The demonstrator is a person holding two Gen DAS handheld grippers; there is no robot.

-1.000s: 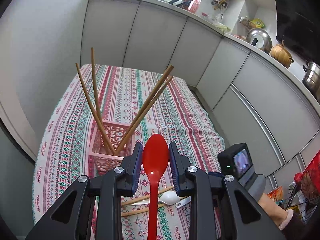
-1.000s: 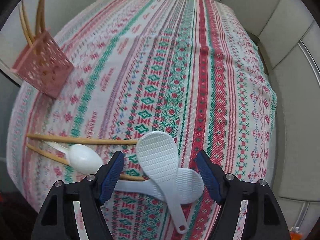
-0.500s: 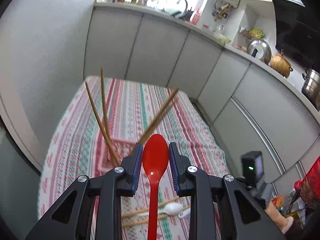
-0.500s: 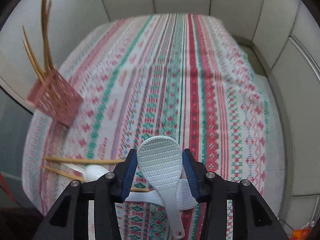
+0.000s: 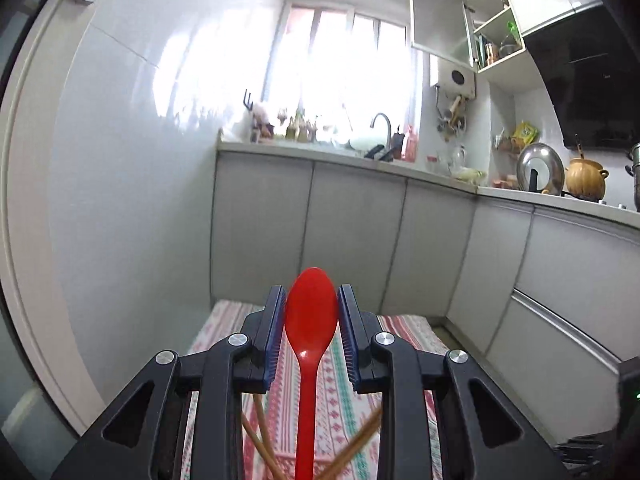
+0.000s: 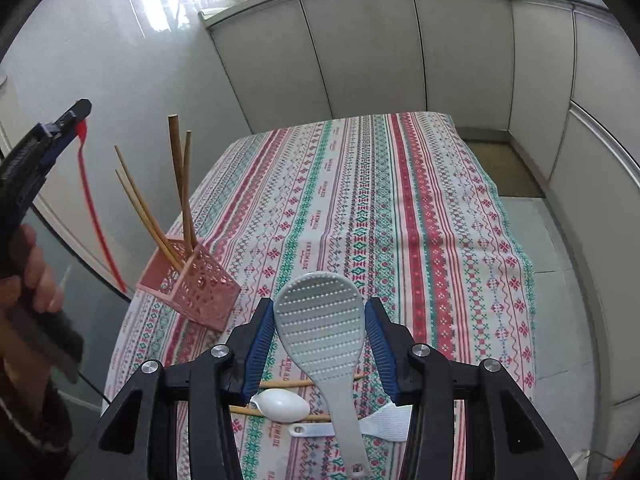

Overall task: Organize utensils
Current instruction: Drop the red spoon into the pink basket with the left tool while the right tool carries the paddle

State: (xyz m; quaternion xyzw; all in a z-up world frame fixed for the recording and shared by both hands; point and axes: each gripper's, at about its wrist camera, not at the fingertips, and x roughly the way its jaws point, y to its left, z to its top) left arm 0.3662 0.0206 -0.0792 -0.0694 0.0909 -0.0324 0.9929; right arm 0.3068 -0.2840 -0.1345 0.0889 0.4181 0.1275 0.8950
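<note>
Two utensils are gripped: a red spoon (image 5: 311, 320) by the left gripper (image 5: 311, 334) above the pink basket (image 6: 188, 286) at the table's (image 6: 460, 240) left edge, a white rice paddle (image 6: 322, 320) by the right gripper (image 6: 320, 338) over the near edge.

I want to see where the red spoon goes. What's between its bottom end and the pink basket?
Nothing: in the right wrist view, the red spoon hangs from the left gripper beside the pink basket, with only wall behind the gap.

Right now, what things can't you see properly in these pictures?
- Pink basket: hidden in the left wrist view, below the frame; only chopstick tips show.
- Red spoon: handle end cut off by the bottom edge, left wrist view.
- Second white paddle: mostly hidden behind the right gripper and its rice paddle.
- Countertop items: too small.
</note>
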